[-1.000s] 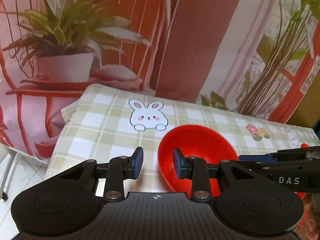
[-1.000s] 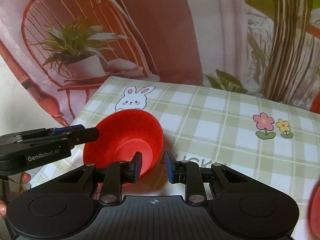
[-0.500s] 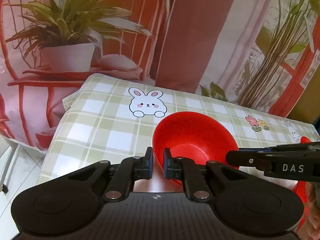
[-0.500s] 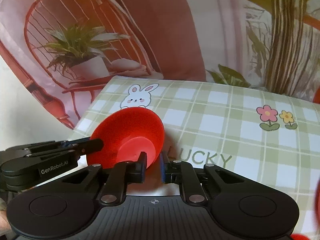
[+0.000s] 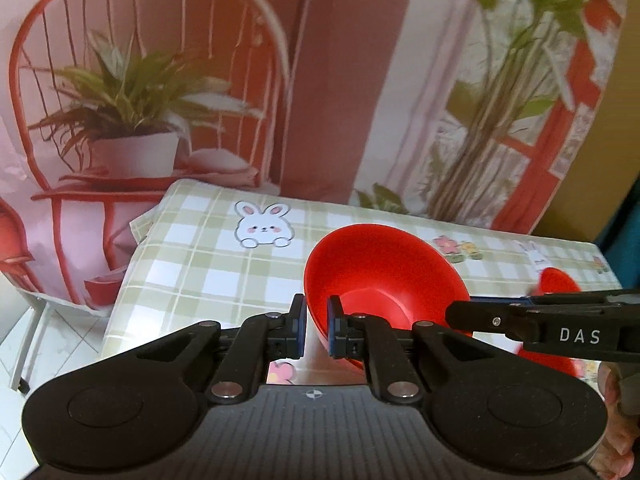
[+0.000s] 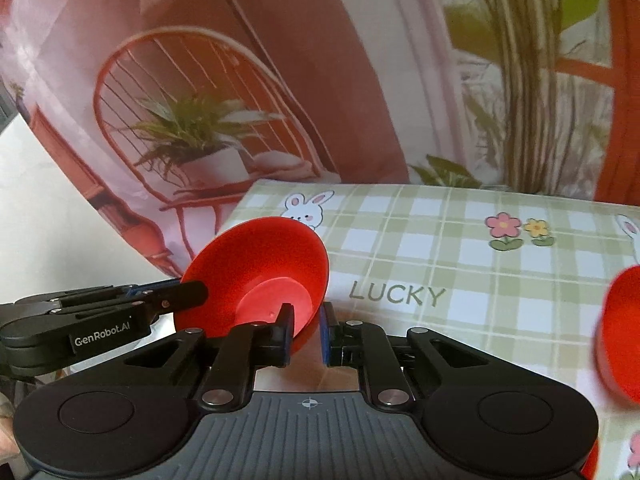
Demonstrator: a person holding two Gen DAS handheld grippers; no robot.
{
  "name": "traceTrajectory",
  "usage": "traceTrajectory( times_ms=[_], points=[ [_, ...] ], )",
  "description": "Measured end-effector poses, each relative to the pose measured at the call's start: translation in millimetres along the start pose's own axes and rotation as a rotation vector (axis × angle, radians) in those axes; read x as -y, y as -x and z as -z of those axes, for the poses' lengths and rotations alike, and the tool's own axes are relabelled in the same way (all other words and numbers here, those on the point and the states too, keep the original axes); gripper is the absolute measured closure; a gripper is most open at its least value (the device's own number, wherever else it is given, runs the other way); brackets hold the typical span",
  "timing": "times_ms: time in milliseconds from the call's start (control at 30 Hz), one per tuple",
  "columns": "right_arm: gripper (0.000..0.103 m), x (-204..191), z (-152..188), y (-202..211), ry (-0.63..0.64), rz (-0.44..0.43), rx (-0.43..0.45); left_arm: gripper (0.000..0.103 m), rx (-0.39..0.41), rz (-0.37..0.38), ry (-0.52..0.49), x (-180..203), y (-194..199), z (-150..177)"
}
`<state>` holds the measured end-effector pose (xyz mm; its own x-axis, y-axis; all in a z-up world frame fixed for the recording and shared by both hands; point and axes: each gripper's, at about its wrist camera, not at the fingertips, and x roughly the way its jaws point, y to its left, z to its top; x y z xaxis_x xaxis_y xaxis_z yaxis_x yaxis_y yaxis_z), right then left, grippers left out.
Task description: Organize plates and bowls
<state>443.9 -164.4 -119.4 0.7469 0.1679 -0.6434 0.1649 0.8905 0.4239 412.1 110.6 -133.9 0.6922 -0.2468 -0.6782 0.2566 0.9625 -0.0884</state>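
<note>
A red bowl hangs above the checked tablecloth, held from two sides. My left gripper is shut on its near left rim, with the wall of the bowl pinched between the blue pads. My right gripper is shut on the opposite rim of the same red bowl, which looks tilted in the right wrist view. Each gripper shows in the other's view: the right gripper reaches in from the right, the left gripper from the left.
Another red bowl stands at the right of the table; in the left wrist view this bowl lies behind the right gripper. The tablecloth reads LUCKY. A printed backdrop with chair and plants hangs behind.
Both grippers went from open beside the bowl to shut on its rim. The bowl has risen off the table with them and moved toward the right.
</note>
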Motion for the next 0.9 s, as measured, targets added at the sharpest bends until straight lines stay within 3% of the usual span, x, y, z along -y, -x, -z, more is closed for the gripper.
traceTrajectory(
  times_ms=[333,567,733,900],
  points=[
    [0.090,4.7,6.1,84.3,-0.015,-0.054,0.089,0.091,0.024,0.010,-0.035,45.0,58.0,-5.6],
    [0.090,38.0,23.6,130.2,-0.075,-0.103,0.118,0.091,0.038,0.044,-0.050,83.8,85.0,-1.8],
    [0.089,63.0,43.6,155.1,-0.099,-0.096,0.122,0.091,0.042,0.055,-0.086,117.0,89.6,3.9],
    [0.089,95.2,64.4,173.0,-0.132,-0.070,0.128,0.091,-0.004,0.087,-0.099,147.0,76.4,18.3]
  ],
)
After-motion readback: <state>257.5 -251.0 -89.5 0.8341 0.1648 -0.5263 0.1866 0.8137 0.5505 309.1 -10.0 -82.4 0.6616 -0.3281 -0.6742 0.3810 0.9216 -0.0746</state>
